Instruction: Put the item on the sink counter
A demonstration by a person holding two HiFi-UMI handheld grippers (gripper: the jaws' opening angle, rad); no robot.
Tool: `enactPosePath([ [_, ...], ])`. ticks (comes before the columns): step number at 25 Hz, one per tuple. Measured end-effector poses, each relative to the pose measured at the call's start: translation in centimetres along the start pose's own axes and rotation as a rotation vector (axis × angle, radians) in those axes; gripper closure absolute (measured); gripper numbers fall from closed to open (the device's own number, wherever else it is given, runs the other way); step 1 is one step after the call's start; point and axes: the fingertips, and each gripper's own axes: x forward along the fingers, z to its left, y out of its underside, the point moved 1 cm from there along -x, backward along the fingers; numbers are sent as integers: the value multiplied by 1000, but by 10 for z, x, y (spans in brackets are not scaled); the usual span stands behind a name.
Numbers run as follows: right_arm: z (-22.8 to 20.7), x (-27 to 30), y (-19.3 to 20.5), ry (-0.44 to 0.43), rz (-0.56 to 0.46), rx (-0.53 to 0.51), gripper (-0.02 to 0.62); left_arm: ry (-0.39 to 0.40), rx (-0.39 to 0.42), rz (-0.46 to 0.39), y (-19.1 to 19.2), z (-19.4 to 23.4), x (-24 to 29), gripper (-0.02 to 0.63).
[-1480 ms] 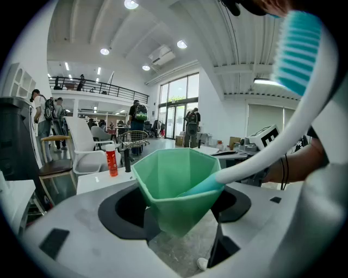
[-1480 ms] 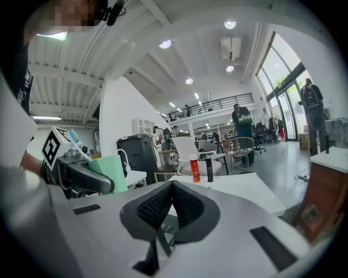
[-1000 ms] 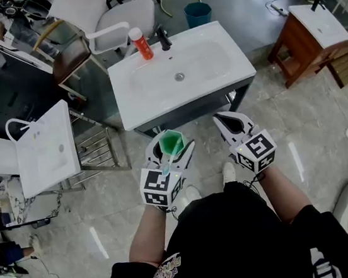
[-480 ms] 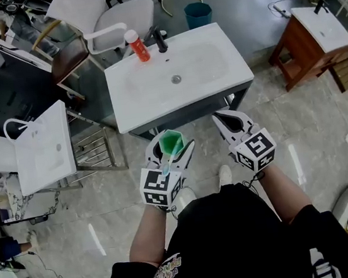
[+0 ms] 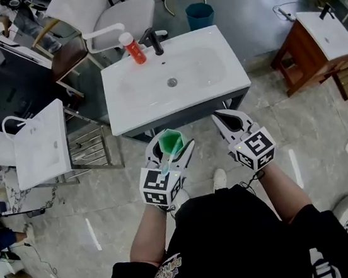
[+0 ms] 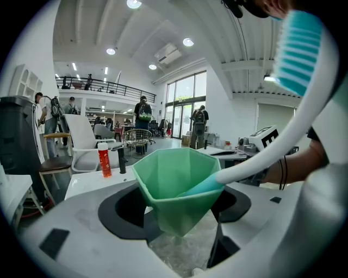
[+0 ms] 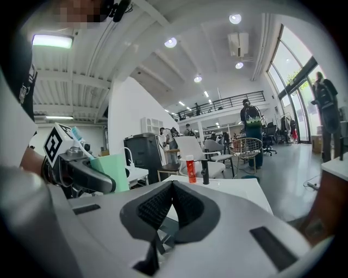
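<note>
My left gripper (image 5: 170, 147) is shut on a green faceted cup (image 5: 172, 142) with a white-and-teal toothbrush (image 6: 283, 108) standing in it; the cup (image 6: 176, 184) fills the left gripper view. The white sink counter (image 5: 150, 103) on a dark cabinet stands just ahead of both grippers, its basin and drain (image 5: 172, 82) in the middle. My right gripper (image 5: 229, 121) is shut with nothing held, its pads (image 7: 163, 209) pressed together, below the counter's front right corner. The counter (image 7: 239, 187) shows beyond the right gripper.
A red bottle with a white cap (image 5: 132, 48) and a black tap (image 5: 155, 42) stand at the counter's back edge. A second white basin (image 5: 39, 150) on a rack is to the left, white chairs (image 5: 119, 12) behind, a wooden stand (image 5: 305, 48) to the right.
The sink counter has shifted left and slightly down in the head view as the person stepped closer. Both grippers kept their pose and hold.
</note>
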Motion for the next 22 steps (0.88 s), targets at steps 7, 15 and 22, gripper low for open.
enactPosePath([
  [7,-22,-5,-2,-26,-4,1,541,-28,-5,-2,-9,-12,17,277],
  [15,-39,-7,-7,-33,-14,-5,541,-32,11,5,-16,-19,30,277],
  [22,-47,4,-16,-15,-21,-6,541,-17,23,-4,-26,-6,42,277],
])
